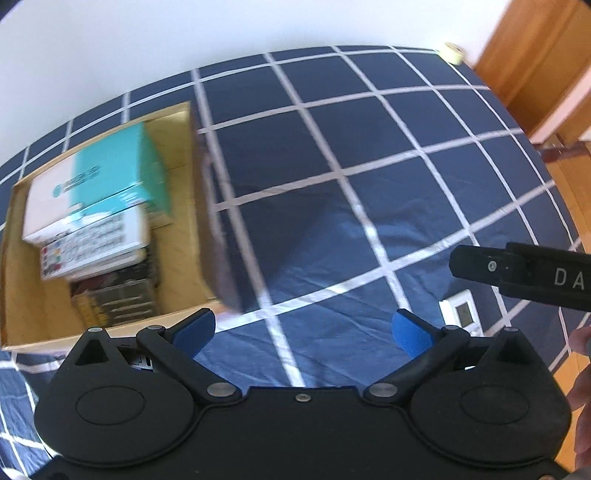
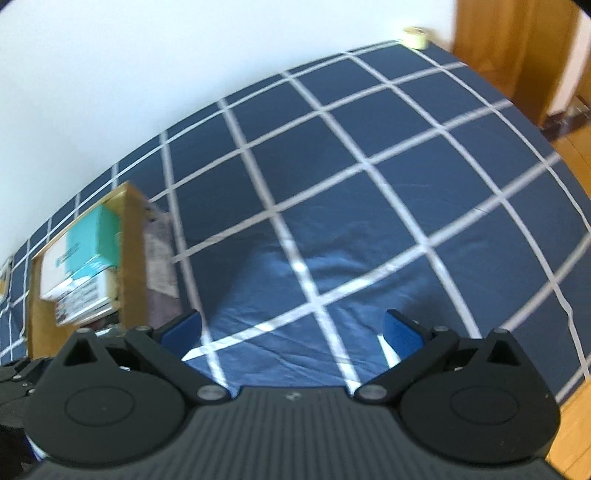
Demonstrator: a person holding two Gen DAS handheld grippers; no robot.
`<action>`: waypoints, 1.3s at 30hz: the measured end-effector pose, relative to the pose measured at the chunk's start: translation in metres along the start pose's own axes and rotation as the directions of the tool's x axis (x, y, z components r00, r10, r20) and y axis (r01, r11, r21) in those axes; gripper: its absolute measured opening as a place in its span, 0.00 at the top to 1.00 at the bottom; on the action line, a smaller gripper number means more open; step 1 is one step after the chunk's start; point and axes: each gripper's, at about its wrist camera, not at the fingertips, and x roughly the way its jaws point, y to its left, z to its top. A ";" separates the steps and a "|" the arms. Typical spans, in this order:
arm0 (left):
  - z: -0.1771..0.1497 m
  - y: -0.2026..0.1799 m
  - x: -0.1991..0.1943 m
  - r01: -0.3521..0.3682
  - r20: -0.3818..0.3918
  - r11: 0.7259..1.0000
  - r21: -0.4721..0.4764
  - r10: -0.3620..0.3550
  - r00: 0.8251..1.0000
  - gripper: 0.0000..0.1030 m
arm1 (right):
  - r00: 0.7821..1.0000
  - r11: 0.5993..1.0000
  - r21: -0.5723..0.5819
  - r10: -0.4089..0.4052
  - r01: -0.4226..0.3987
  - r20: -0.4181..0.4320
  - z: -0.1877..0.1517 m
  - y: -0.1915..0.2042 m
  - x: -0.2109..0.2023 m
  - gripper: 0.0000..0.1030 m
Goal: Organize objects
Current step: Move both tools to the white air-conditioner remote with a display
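A cardboard box (image 1: 197,206) sits on the blue checked bed at the left. Inside it lies a stack of boxes and books, with a teal-and-white box (image 1: 99,184) on top. The box also shows in the right wrist view (image 2: 131,254), with the teal box (image 2: 88,247) in it. My left gripper (image 1: 303,332) is open and empty, just right of the box's near corner. My right gripper (image 2: 291,332) is open and empty above the bedspread. A small white device (image 1: 461,314) lies by the left gripper's right finger.
A roll of tape (image 1: 453,52) sits at the bed's far corner, also in the right wrist view (image 2: 415,36). The other gripper's black body (image 1: 524,275) reaches in from the right. A wooden door and wood floor lie beyond the bed's right edge.
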 end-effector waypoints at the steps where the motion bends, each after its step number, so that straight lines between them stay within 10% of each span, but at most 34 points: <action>1: 0.001 -0.006 0.002 0.004 -0.001 1.000 0.019 -0.004 1.000 0.00 | 1.000 1.000 0.018 -0.007 0.007 0.002 -0.002 -0.008 -0.001 0.00; 8: 0.010 -0.044 0.024 0.047 -0.021 0.980 0.192 -0.043 0.999 0.00 | 0.998 0.978 0.202 -0.062 0.058 0.014 -0.020 -0.053 0.002 0.00; 15: 0.011 -0.075 0.055 0.103 -0.078 0.905 0.412 -0.078 0.994 0.00 | 0.991 0.888 0.444 -0.135 0.121 0.000 -0.057 -0.083 0.020 0.00; 23: 0.012 -0.112 0.086 0.182 -0.154 0.783 0.595 -0.111 0.982 0.00 | 0.982 0.734 0.660 -0.189 0.162 -0.030 -0.096 -0.109 0.036 0.00; 34: 0.004 -0.167 0.131 0.304 -0.277 0.550 0.778 -0.134 0.951 0.00 | 0.972 0.488 0.855 -0.224 0.175 -0.071 -0.129 -0.141 0.055 0.00; 39: 0.003 -0.180 0.149 0.342 -0.322 0.498 0.797 -0.129 0.938 0.00 | 0.975 0.425 0.891 -0.207 0.159 -0.075 -0.131 -0.147 0.067 0.00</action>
